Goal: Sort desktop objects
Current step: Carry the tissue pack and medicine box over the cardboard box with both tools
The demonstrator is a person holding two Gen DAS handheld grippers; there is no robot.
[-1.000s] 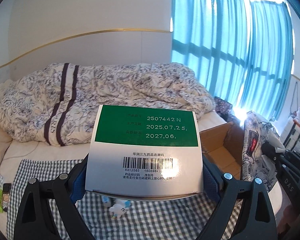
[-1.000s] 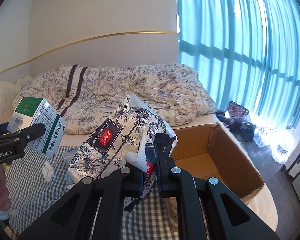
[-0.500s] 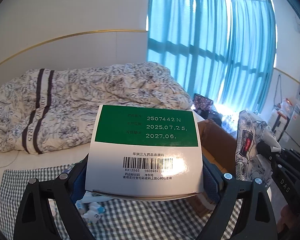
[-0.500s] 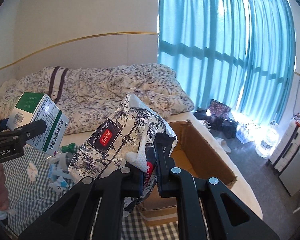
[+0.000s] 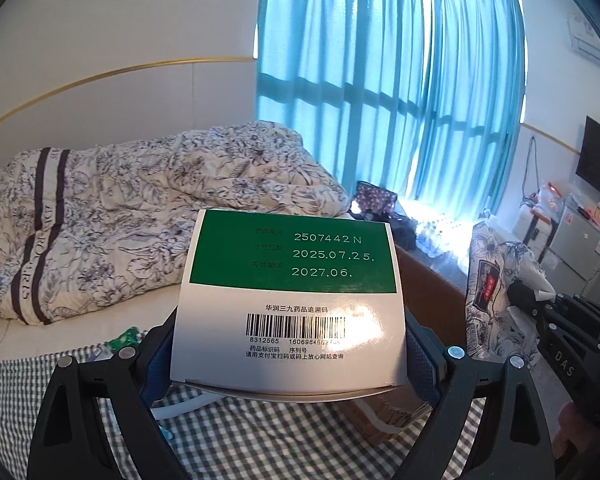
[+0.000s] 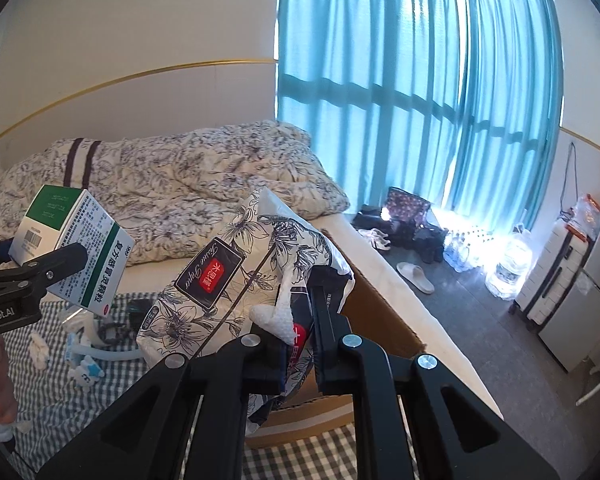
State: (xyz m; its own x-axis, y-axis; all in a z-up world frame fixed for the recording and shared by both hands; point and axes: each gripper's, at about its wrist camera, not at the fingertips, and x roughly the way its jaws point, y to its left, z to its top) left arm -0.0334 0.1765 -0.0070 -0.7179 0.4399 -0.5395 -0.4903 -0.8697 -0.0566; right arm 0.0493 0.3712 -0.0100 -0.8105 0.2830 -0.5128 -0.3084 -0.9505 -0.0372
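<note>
Medicine box (image 5: 292, 300) held flat in the left gripper (image 5: 288, 344), barcode face up, green end pointing away toward the bed; jaws clamp its 2 sides. Tissue pack (image 6: 236, 280) tilted, long axis rising leftward, pinched at 1 end by the right gripper (image 6: 300, 320), above the cardboard box (image 6: 380, 312). Checked cloth (image 6: 60, 392) below; teal curtains (image 6: 400, 100) behind. Both grippers angle slightly downward.

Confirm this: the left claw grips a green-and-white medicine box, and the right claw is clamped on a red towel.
Not quite. The right claw is clamped on a floral tissue pack, as the right wrist view shows. The left claw does grip the green-and-white medicine box.
</note>
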